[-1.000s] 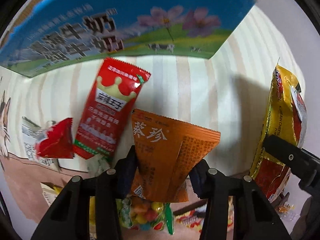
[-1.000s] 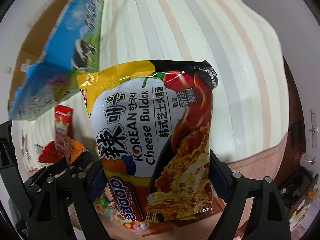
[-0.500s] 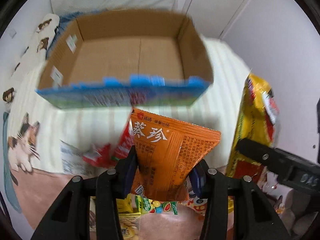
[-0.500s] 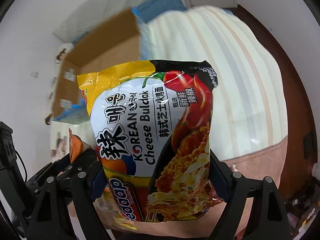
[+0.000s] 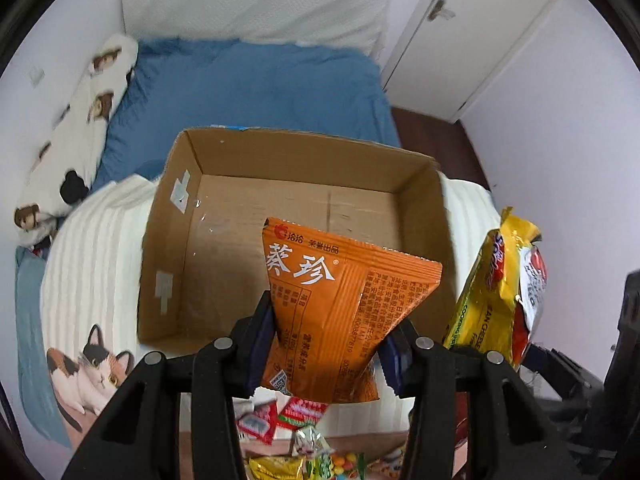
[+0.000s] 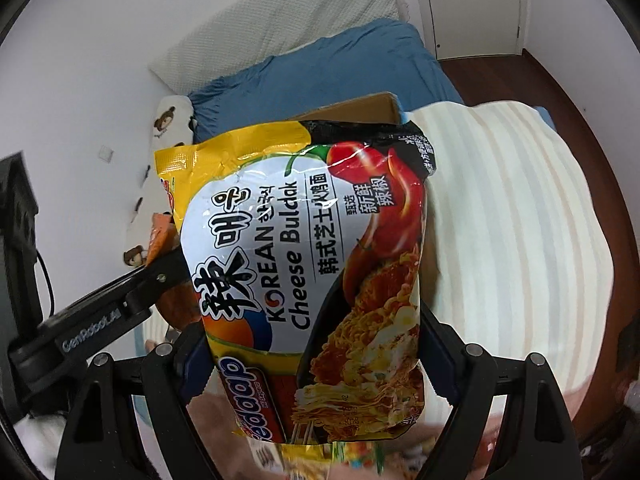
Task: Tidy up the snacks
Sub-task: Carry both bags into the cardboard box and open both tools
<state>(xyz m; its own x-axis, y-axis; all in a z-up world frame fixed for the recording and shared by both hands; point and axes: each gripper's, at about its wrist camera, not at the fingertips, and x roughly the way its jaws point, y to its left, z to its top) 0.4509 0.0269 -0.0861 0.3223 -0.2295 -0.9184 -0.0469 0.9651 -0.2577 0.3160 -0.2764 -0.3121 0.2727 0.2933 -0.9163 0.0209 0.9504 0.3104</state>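
My left gripper is shut on an orange snack packet and holds it up over the near edge of an open cardboard box, which looks empty inside. My right gripper is shut on a yellow Korean cheese noodle packet, held upright; it also shows at the right of the left wrist view. The packet hides most of the box in the right wrist view. The left gripper's arm shows at left there.
The box sits on a cream striped blanket over a blue bedsheet. Several loose snack packets lie below the left gripper. A long printed pillow lies at left. A white door and dark wood floor are at right.
Both grippers have risen with their packets. The box, seen from its blue side before, now lies below and ahead with its open inside in view. The loose snacks have dropped to the bottom edge.
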